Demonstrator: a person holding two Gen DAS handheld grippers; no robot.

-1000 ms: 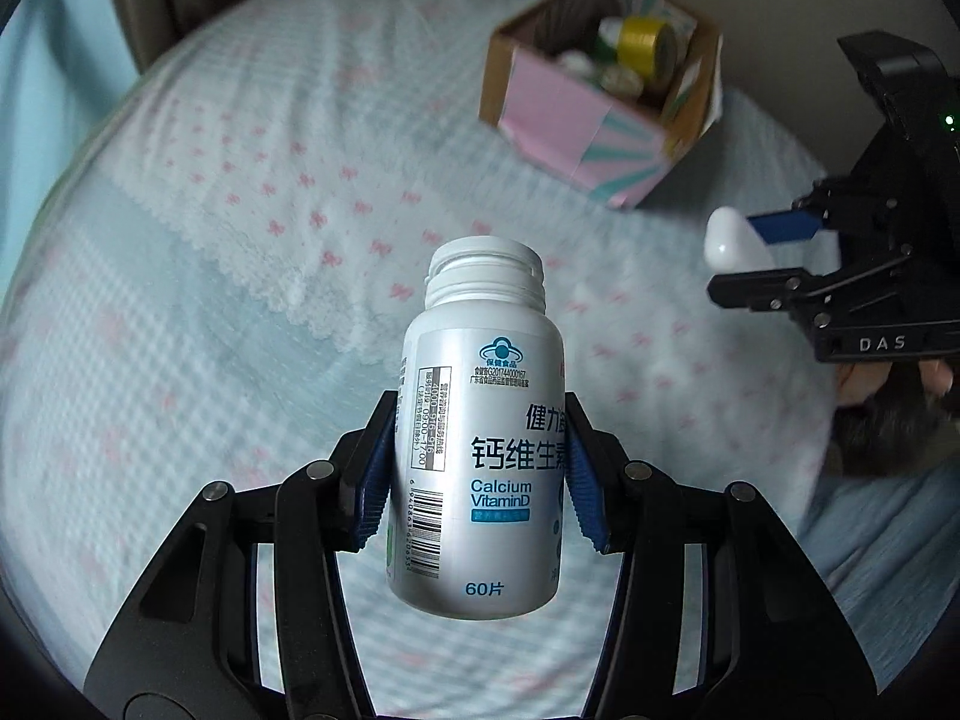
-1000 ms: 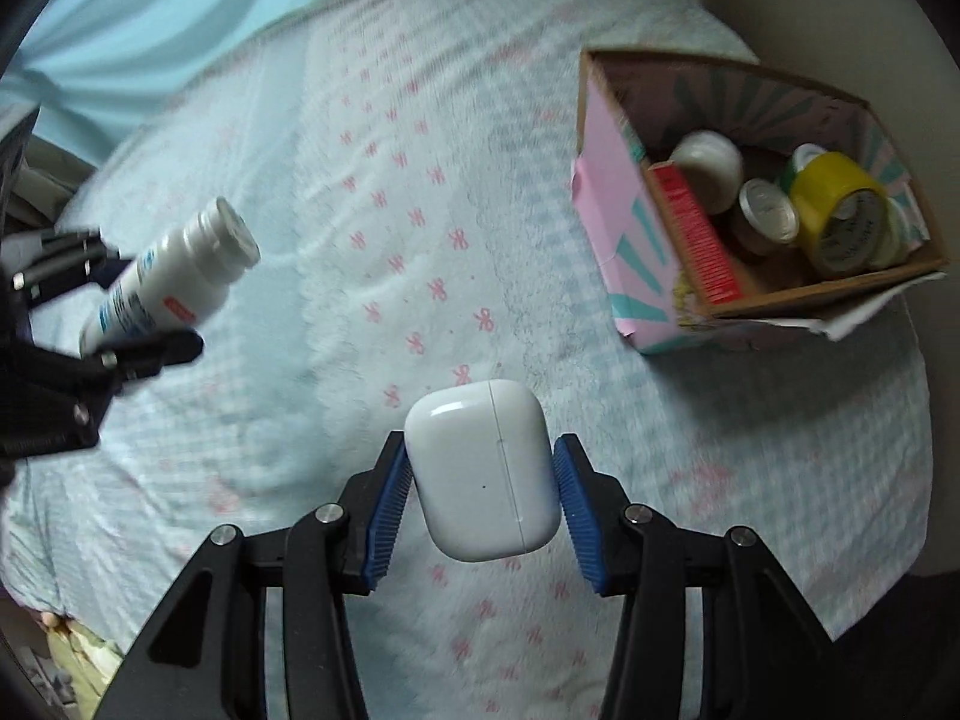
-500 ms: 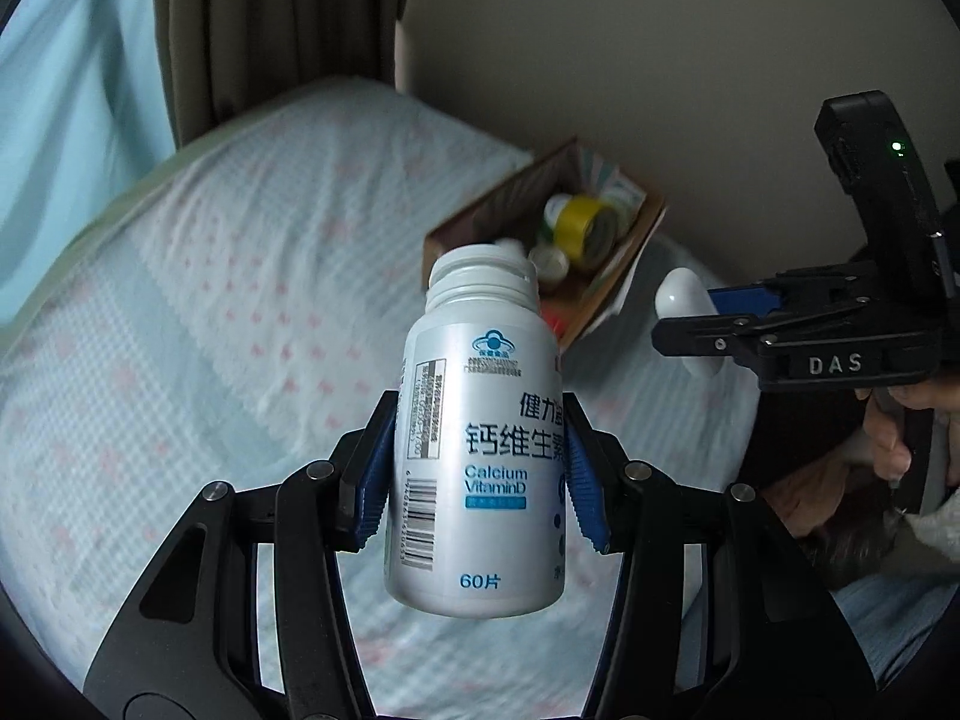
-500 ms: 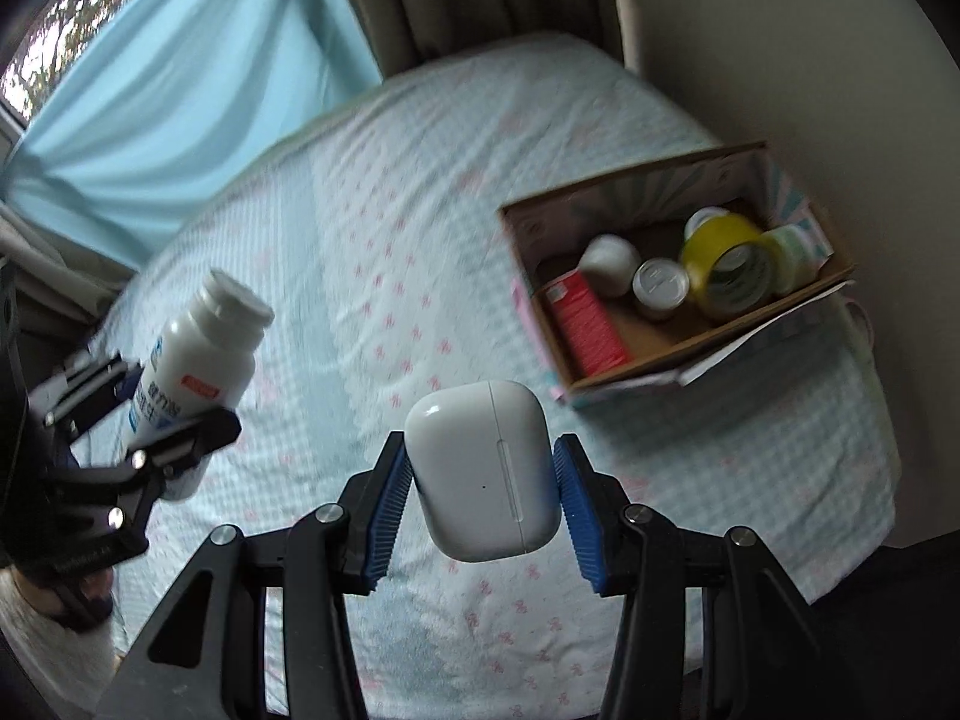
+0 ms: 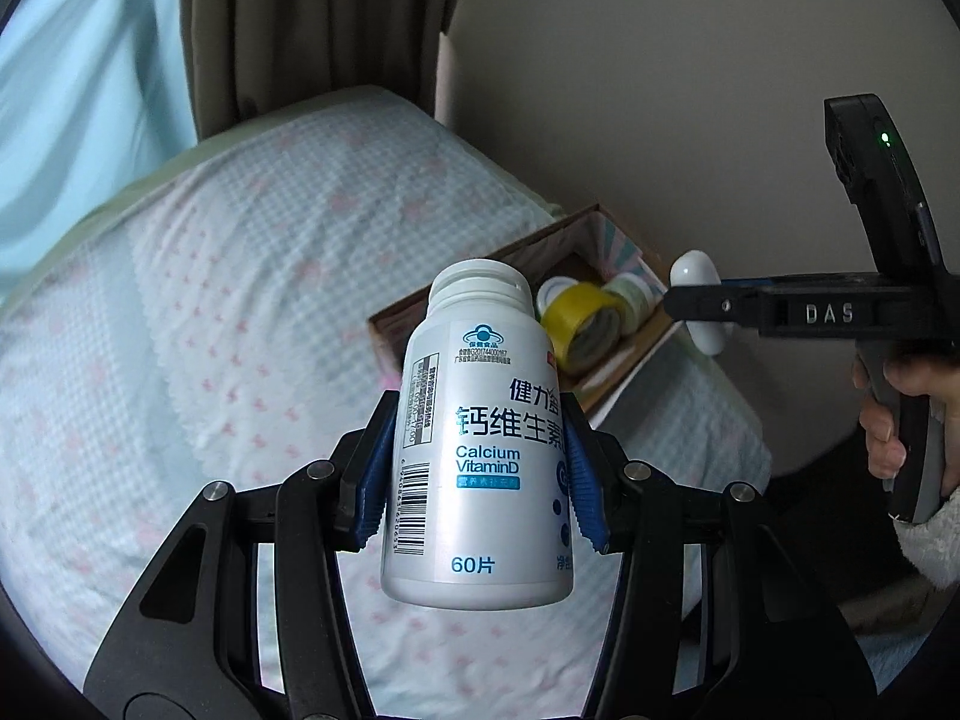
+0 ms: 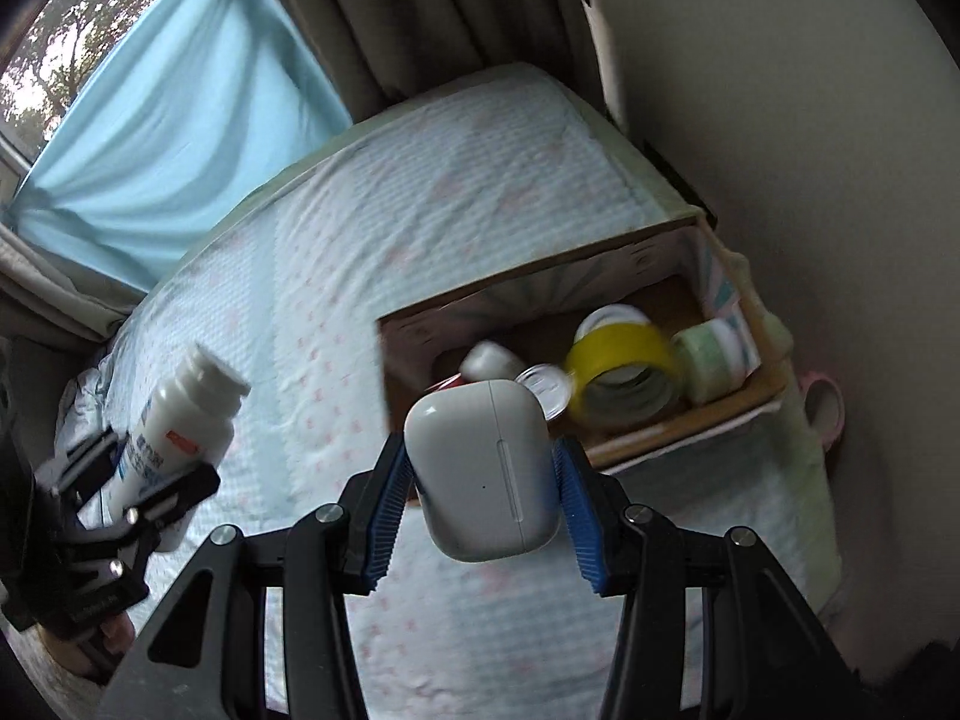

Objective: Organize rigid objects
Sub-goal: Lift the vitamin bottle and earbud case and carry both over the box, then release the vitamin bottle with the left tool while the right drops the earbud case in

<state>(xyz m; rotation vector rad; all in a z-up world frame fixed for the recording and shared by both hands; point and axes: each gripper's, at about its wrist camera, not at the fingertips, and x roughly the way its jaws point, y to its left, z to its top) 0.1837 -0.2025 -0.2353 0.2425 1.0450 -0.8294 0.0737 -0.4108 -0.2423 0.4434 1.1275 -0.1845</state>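
Observation:
My left gripper point(image 5: 477, 468) is shut on a white calcium pill bottle point(image 5: 480, 438), held upright in the air above the bed; the bottle also shows in the right wrist view point(image 6: 180, 420). My right gripper point(image 6: 483, 480) is shut on a white earbuds case point(image 6: 483, 468), slightly tilted, held in the air in front of the cardboard box point(image 6: 540, 276). The case shows side-on in the left wrist view point(image 5: 699, 300). The box point(image 5: 480, 270) holds a yellow tape roll point(image 6: 624, 366), a green tape roll point(image 6: 711, 357) and small jars.
The bed point(image 6: 420, 192) has a pale blue cover with pink bows. A beige wall point(image 6: 780, 120) stands right behind the box. Curtains point(image 6: 180, 108) hang at the far end. A pink tape roll point(image 6: 825, 402) lies beside the box by the wall.
Both grippers have risen and tilted up with their loads, so the wall and curtains show. The right gripper has come closer to the box; the case now overlaps its front.

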